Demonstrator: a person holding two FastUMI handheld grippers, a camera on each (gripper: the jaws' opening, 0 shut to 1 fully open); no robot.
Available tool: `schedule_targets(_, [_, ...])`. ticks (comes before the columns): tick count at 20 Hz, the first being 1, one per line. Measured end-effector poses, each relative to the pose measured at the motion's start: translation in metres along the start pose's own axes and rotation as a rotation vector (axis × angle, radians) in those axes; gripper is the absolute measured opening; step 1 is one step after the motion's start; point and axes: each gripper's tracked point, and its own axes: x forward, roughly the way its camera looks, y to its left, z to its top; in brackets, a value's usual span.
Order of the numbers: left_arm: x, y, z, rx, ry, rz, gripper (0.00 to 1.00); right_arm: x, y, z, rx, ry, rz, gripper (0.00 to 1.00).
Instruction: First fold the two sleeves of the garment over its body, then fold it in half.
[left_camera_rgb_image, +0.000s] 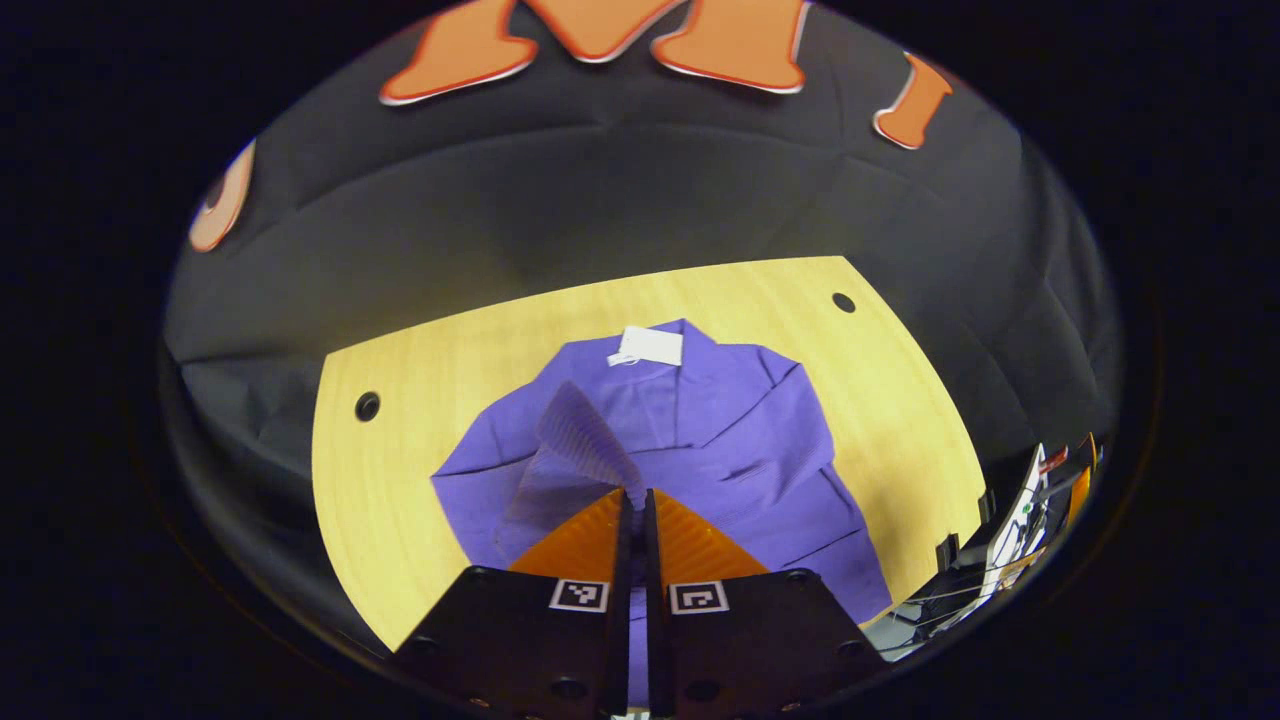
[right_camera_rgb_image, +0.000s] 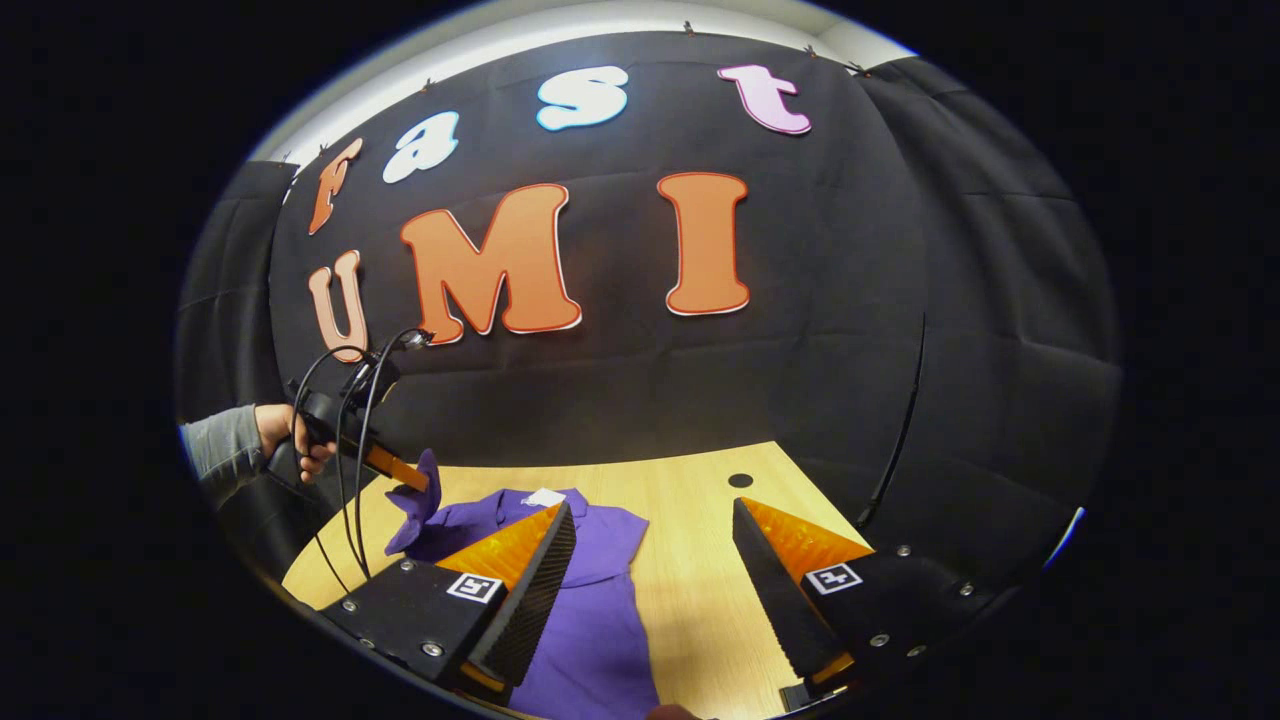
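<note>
Your left gripper (left_camera_rgb_image: 636, 497) pinches the ribbed purple sleeve (left_camera_rgb_image: 575, 440), jaws nearly together. Right gripper (right_camera_rgb_image: 655, 535) jaws spread wide, holding nothing, over the wood table (right_camera_rgb_image: 690, 580); garment (right_camera_rgb_image: 590, 600) at 7 o'clock.

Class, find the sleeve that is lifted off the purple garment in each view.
Left gripper view: sleeve at centre, pinched in the left gripper.
Right gripper view: lower left, hanging above the table.
Shared landmark: white tag at the collar.

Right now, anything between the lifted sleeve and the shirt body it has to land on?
Nothing visible. The left tool holds the sleeve above the purple shirt, whose body lies bare apart from a white tag at the collar.
</note>
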Motion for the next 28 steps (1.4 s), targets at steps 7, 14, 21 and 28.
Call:
schedule_targets(7, [0.046, -0.065, 0.038, 0.096, -0.014, -0.006, 0.08, 0.001, -0.017, -0.012, 0.021, 0.029, -0.014, 0.94])
schedule_targets(14, [0.035, -0.093, 0.053, 0.139, -0.166, -0.032, 0.71, 0.007, -0.013, -0.02, 0.011, 0.065, 0.009, 0.94])
schedule_targets(21, [-0.049, -0.062, 0.046, 0.083, -0.432, 0.032, 0.89, 0.023, 0.012, -0.019, -0.022, 0.055, 0.036, 0.94])
schedule_targets(28, [-0.153, -0.012, 0.018, 0.057, -0.78, 0.218, 0.99, 0.029, 0.044, -0.014, -0.079, -0.009, 0.072, 0.94])
